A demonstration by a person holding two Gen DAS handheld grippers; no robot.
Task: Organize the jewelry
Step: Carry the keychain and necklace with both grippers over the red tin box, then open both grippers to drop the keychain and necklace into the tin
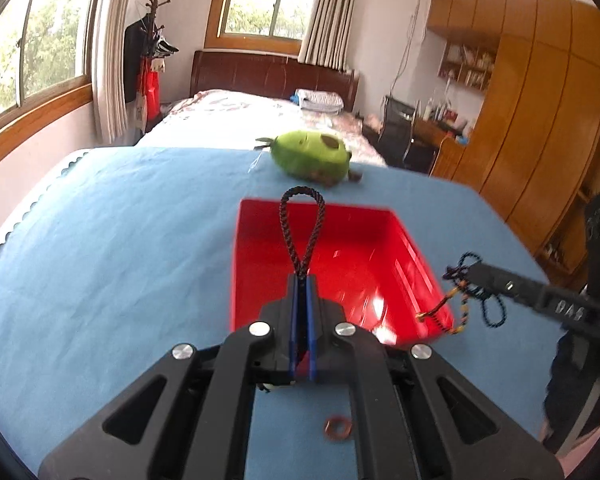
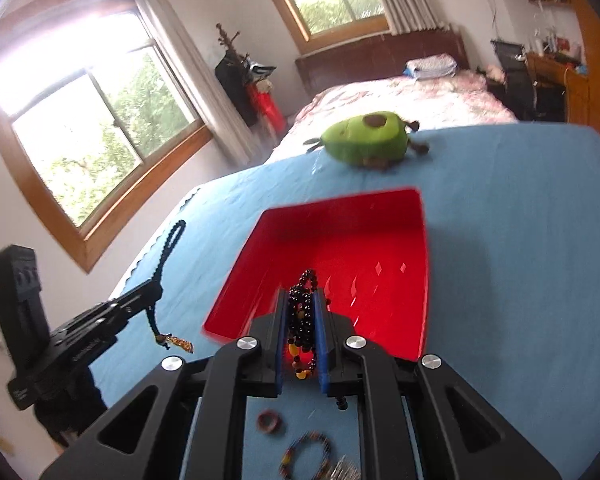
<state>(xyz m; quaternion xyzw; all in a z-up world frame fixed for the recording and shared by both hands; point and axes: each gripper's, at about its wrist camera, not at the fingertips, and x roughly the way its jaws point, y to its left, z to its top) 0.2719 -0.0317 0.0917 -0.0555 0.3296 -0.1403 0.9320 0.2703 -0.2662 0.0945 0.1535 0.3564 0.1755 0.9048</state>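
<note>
In the left wrist view, the left gripper [image 1: 301, 280] squeezes a dark braided cord [image 1: 302, 227] above the red tray [image 1: 416, 248]. In the right wrist view, the right gripper [image 2: 301, 312] pinches a beaded necklace [image 2: 302, 316] over the tray's near edge. Move both farther over the middle, then let go gently.

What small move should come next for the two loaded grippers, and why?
Probably carry both forward over the red tray, then open. The left gripper pinches a braided cord loop, the right gripper a dark bead string; both sit near its front rim.
</note>
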